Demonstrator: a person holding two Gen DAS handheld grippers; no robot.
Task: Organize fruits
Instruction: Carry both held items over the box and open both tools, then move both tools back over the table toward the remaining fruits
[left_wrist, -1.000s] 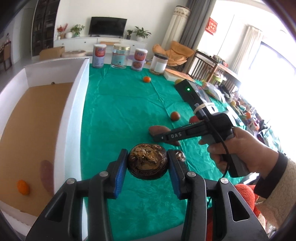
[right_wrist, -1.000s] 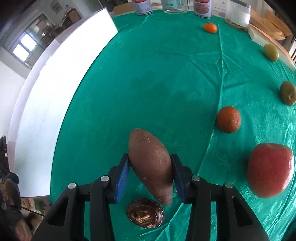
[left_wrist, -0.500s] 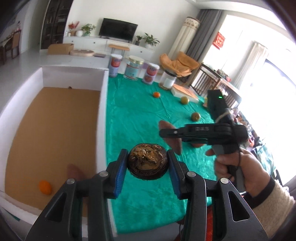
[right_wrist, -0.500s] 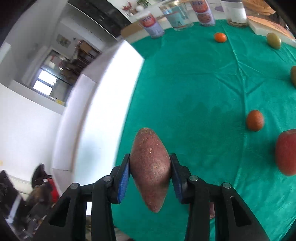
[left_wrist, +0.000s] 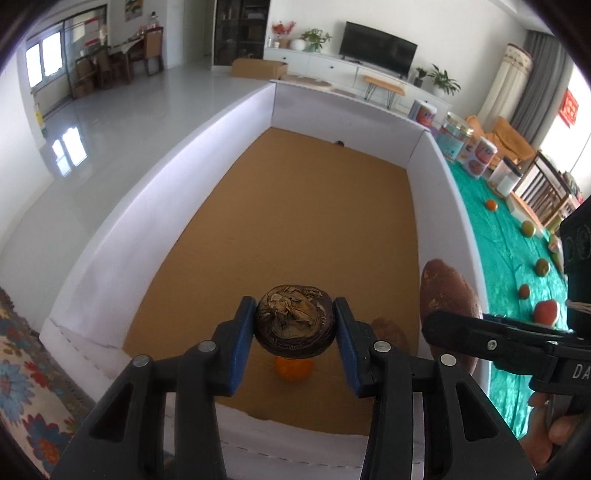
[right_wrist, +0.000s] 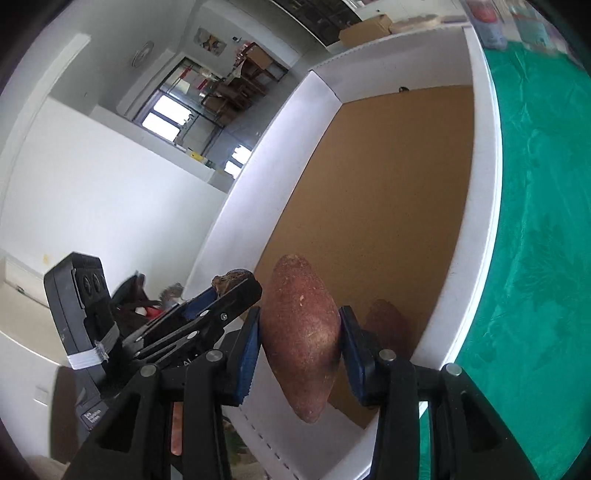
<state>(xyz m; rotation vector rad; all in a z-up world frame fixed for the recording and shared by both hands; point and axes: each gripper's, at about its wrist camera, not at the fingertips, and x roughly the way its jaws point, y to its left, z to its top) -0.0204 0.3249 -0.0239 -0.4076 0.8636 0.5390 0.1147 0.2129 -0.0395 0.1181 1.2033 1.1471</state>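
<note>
Big white box (left_wrist: 155, 221) w/ brown cardboard floor sits along the left edge of the green tablecloth (left_wrist: 513, 258). Both grippers hang over the box's near end. Right gripper (right_wrist: 300, 343) is clenched on a reddish sweet potato (right_wrist: 299, 332), long axis running away from the camera, just inside the box's right wall. Left gripper (left_wrist: 295, 325) grasps a dark brown wrinkled round fruit (left_wrist: 295, 321) betw. its blue pads, above a small orange (left_wrist: 293, 369) lying on the box floor nr the near wall. Apple (left_wrist: 546, 312) and other small fruits lie spread on the cloth toward its right edge; jars (left_wrist: 456, 134) at the far edge.
</note>
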